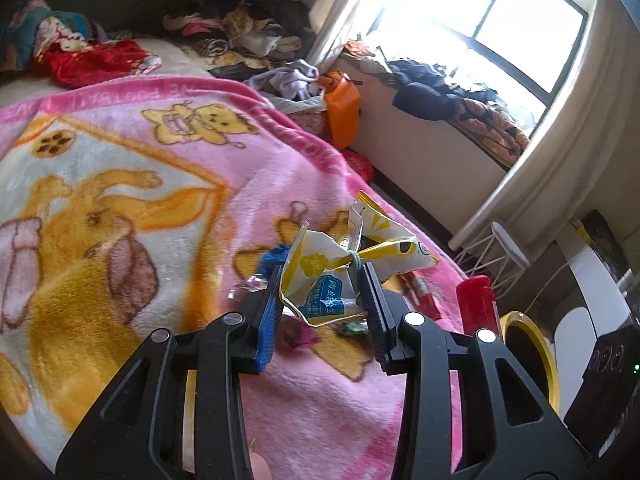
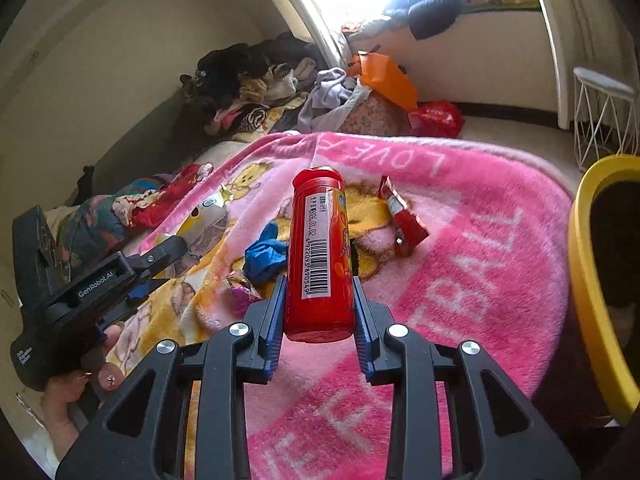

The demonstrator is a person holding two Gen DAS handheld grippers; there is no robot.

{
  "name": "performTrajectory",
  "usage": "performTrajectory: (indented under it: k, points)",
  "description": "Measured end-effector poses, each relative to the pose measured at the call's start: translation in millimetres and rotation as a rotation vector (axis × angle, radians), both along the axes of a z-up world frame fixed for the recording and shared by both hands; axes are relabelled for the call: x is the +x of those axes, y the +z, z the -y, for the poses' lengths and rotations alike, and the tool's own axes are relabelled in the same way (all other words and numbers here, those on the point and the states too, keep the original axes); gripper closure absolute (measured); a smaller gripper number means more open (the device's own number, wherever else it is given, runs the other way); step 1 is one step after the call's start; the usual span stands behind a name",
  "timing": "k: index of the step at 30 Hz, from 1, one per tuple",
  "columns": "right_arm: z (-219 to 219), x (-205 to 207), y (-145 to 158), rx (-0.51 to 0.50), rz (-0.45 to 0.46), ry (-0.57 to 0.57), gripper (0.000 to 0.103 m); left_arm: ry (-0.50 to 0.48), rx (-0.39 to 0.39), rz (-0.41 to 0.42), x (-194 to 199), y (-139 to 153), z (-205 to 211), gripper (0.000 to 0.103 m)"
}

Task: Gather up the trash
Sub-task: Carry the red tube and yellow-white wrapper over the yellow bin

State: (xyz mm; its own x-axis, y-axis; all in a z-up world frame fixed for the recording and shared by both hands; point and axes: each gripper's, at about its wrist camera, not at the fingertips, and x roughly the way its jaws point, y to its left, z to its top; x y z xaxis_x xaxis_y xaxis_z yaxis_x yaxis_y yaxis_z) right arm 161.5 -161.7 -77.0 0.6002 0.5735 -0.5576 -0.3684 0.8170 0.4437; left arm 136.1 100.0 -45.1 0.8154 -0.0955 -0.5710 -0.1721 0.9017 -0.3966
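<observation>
Two handheld grippers hover above a bed covered by a pink cartoon blanket (image 1: 168, 184). The left gripper (image 1: 322, 280) is clamped on a crumpled yellow-and-white snack wrapper (image 1: 320, 272), lifted clear of the blanket. The right gripper (image 2: 320, 292) grips a red cylindrical can (image 2: 320, 256) with a barcode label, held upright between its blue pads. Still lying on the blanket are a crumpled blue scrap (image 2: 264, 256), a red wrapper (image 2: 402, 216) and a small shiny purple wrapper (image 2: 244, 292). A yellow-rimmed bin (image 2: 592, 280) stands beside the bed at the right. Clothes are heaped (image 1: 248, 28) at the far end of the bed, near a bright window (image 1: 472, 12).
</observation>
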Motion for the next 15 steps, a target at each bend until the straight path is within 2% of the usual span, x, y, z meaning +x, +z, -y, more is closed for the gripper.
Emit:
performTrajectory:
  k: [15]
  points:
    - [33.4, -5.9, 15.2, -0.043, 0.066, -0.053, 0.074, -0.077, 0.035, 0.046, -5.1, 20.0, 30.2, 0.072]
